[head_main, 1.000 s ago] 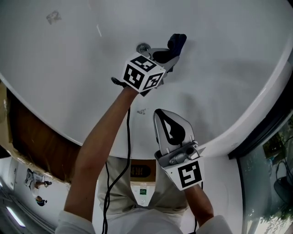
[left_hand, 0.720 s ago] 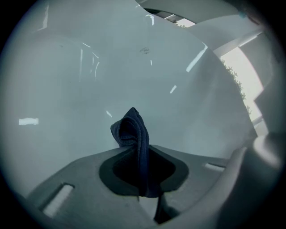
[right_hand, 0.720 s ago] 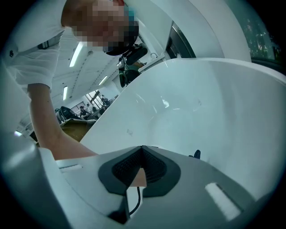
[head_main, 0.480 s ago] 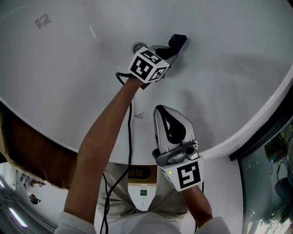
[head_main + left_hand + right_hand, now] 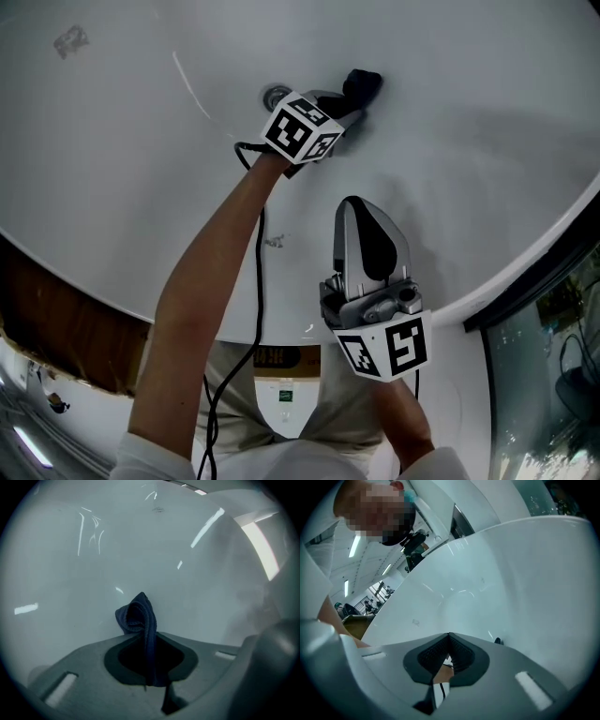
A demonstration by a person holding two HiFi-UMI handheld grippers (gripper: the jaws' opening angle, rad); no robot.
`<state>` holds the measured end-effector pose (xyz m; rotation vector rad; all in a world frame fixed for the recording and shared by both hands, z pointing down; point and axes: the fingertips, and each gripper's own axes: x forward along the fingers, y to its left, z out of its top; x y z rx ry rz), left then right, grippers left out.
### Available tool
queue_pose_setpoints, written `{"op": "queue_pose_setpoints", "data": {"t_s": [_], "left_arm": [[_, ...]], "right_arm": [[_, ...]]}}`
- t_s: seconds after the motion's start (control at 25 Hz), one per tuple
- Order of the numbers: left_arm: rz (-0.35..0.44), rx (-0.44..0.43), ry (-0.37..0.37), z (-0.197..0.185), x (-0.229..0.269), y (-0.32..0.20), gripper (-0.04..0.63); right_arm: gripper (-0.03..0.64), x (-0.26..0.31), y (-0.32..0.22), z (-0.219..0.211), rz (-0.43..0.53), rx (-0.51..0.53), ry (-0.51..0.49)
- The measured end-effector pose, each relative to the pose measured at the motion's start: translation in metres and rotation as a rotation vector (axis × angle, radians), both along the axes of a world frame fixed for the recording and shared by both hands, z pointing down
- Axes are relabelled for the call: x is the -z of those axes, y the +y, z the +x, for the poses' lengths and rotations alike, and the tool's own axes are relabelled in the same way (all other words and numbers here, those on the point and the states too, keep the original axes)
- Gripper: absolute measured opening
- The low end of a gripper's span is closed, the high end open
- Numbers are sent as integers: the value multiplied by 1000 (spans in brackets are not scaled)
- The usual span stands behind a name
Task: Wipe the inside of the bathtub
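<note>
Cloth clamped in left gripper, deep in the tub

Body: The left gripper (image 5: pixel 349 101) reaches far into the white tub (image 5: pixel 469 141), at the end of a bare, outstretched forearm (image 5: pixel 211 291). Its jaws are closed on a dark blue cloth (image 5: pixel 363 83). In the left gripper view the cloth (image 5: pixel 138 616) runs up through the narrow slot between the jaws of the left gripper (image 5: pixel 150 641), and its bunched end sticks out past the tips toward the glossy tub (image 5: pixel 70 573) wall. From the head view that bunched end looks to lie against the white surface, just right of a round metal drain (image 5: pixel 275 95). The drain sits beside the gripper's marker cube (image 5: pixel 302 131). A black cable (image 5: pixel 260 281) hangs from the left gripper back along the forearm.

The right gripper (image 5: pixel 362 208) is held nearer the person, over the tub's near wall just inside the rim, pointing into the tub and well apart from the cloth. In the right gripper view the jaws of the right gripper (image 5: pixel 449 637) meet at their tips with nothing between them. Beyond them the curved inside of the tub (image 5: pixel 511 573) fills the picture.

A small grey mark (image 5: pixel 273 242) shows on the tub wall between the forearm and the right gripper. Outside the rim, a brown surface (image 5: pixel 56 309) lies at the left.
</note>
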<state>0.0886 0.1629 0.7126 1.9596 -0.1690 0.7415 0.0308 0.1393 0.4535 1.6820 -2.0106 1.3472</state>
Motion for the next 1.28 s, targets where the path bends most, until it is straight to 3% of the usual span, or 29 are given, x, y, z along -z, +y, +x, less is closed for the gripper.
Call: {"op": "queue_pose_setpoints", "data": {"t_s": [0.28, 0.52, 1.04, 1.28], "left_arm": [[-20, 31, 1, 10, -8, 7, 49], [-38, 6, 22, 21, -5, 14, 51], [-102, 7, 130, 30, 35, 27, 49], [-95, -21, 166, 38, 56, 25, 49]], "right_arm": [[2, -12, -3, 22, -26, -43, 4], [2, -13, 1, 16, -26, -40, 0], [2, 2, -7, 0, -1, -19, 0], [2, 13, -15, -5, 19, 5, -5]]}}
